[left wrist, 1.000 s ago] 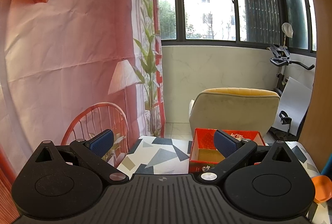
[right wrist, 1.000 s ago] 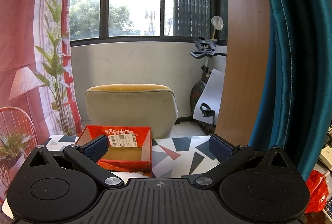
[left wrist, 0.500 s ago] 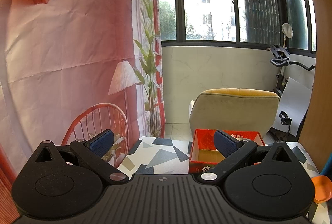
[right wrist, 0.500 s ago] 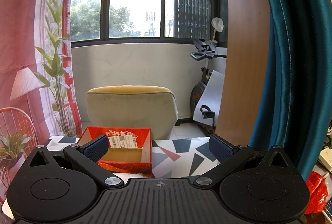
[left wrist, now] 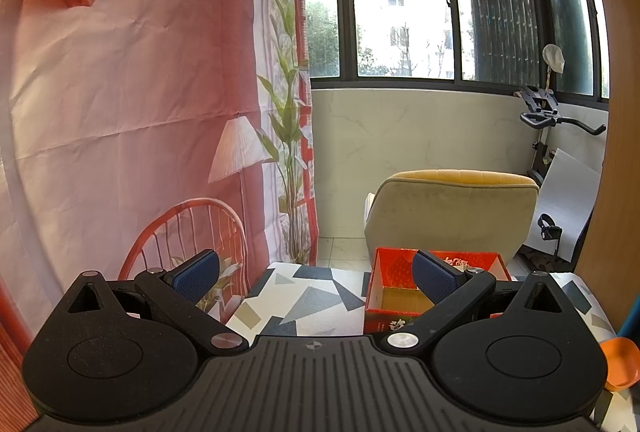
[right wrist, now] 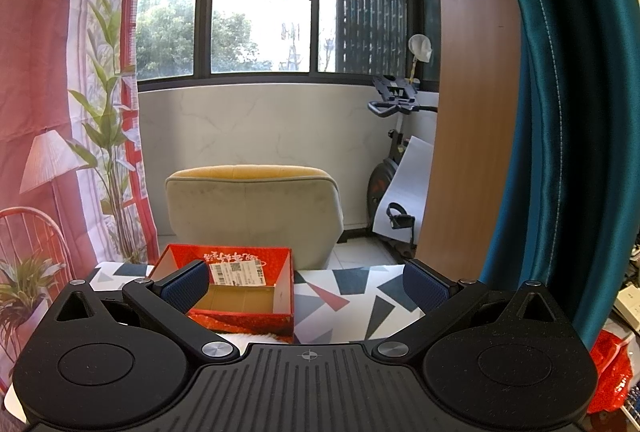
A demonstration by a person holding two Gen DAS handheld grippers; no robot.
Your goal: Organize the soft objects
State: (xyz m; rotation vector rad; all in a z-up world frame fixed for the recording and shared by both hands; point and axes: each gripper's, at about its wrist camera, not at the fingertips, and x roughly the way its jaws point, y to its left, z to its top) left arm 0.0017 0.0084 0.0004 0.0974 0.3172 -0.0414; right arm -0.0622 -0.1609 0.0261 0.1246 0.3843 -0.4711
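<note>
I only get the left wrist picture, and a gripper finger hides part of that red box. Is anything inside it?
Observer: In the right wrist view, the part of the red box floor that shows is bare cardboard. A white barcode label sits on its far inner wall.
Operator: Is the other gripper carrying anything?
Observer: No. The right gripper is open, with nothing between its fingers.
Operator: What is off to its right?
Observer: A teal curtain hangs there, with a crinkly red bag low beside it.
</note>
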